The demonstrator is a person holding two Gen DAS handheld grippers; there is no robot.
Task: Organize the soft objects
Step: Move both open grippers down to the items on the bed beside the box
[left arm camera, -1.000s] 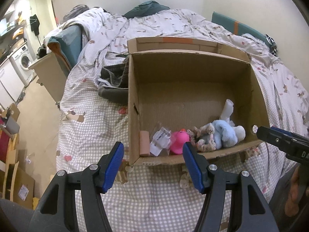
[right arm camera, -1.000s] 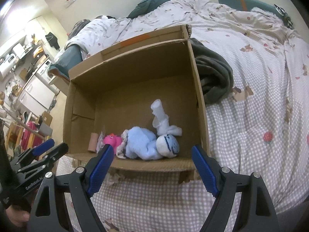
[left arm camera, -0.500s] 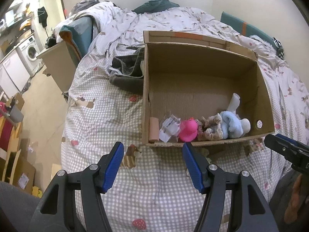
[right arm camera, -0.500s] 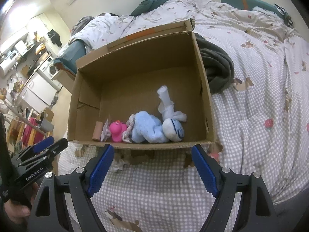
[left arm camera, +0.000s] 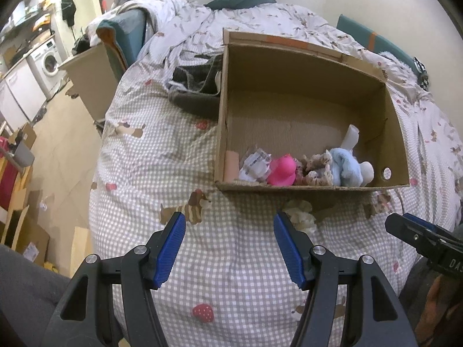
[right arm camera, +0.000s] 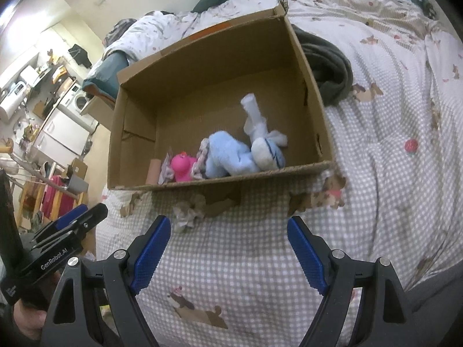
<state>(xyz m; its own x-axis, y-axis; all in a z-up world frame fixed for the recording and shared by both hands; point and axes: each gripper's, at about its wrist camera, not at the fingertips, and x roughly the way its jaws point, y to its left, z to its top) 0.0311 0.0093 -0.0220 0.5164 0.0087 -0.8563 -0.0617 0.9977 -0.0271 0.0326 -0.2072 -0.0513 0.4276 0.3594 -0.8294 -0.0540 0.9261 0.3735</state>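
An open cardboard box (left arm camera: 312, 188) (right arm camera: 220, 180) lies on the checked bed cover. Inside along its near wall are a pink toy (left arm camera: 282, 170) (right arm camera: 182, 166), a light blue plush (left arm camera: 345, 167) (right arm camera: 228, 159), a patterned soft piece (left arm camera: 317, 167) and a white sock (right arm camera: 254, 110). A crumpled cream soft object (left arm camera: 301, 217) (right arm camera: 186, 214) lies on the bed just in front of the box. My left gripper (left arm camera: 230, 247) is open and empty, back from the box. My right gripper (right arm camera: 228, 254) is open and empty too.
A dark grey garment (left arm camera: 196, 86) (right arm camera: 330, 63) lies beside the box. The bed's left edge drops to the floor (left arm camera: 58, 144), with a washing machine (left arm camera: 47, 60) and cartons beyond. Pillows and bedding are heaped at the far end.
Both grippers have pulled back from the box toward the foot of the bed. The crumpled cream object in front of the box has come into view. Both stay open.
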